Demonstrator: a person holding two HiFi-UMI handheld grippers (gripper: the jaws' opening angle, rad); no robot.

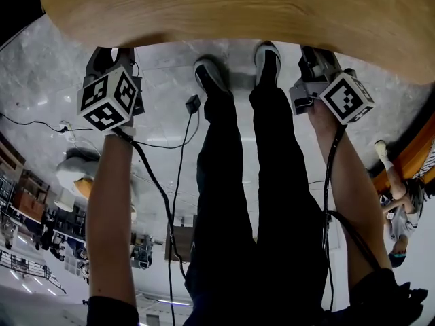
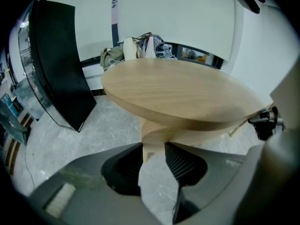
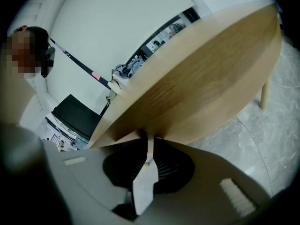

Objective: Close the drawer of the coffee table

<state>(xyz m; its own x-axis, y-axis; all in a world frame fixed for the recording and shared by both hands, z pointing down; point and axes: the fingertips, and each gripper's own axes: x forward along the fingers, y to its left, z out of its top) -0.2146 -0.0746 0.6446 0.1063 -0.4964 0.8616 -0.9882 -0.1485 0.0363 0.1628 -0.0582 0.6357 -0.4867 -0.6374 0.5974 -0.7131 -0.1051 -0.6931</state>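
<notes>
The round wooden coffee table [image 1: 231, 9] fills the top of the head view, and both grippers reach up to its near edge. My left gripper [image 1: 111, 58] is at the left and my right gripper [image 1: 314, 63] at the right, both with tips hidden by the rim. In the left gripper view the jaws [image 2: 153, 149] stand open and empty, facing the table [image 2: 178, 93]; a second wooden layer [image 2: 187, 134] shows under the top. In the right gripper view the jaws [image 3: 150, 149] leave only a thin slit, right under the table's edge [image 3: 206, 69]. Nothing sits between them.
My legs and shoes [image 1: 238, 182] stand between the grippers on the marble floor, with cables [image 1: 170, 141] trailing. A black panel [image 2: 56, 60] leans left of the table, with bags piled [image 2: 140, 46] behind it. A table leg [image 3: 265, 93] shows at right. Another person [image 1: 401, 209] stands at the right.
</notes>
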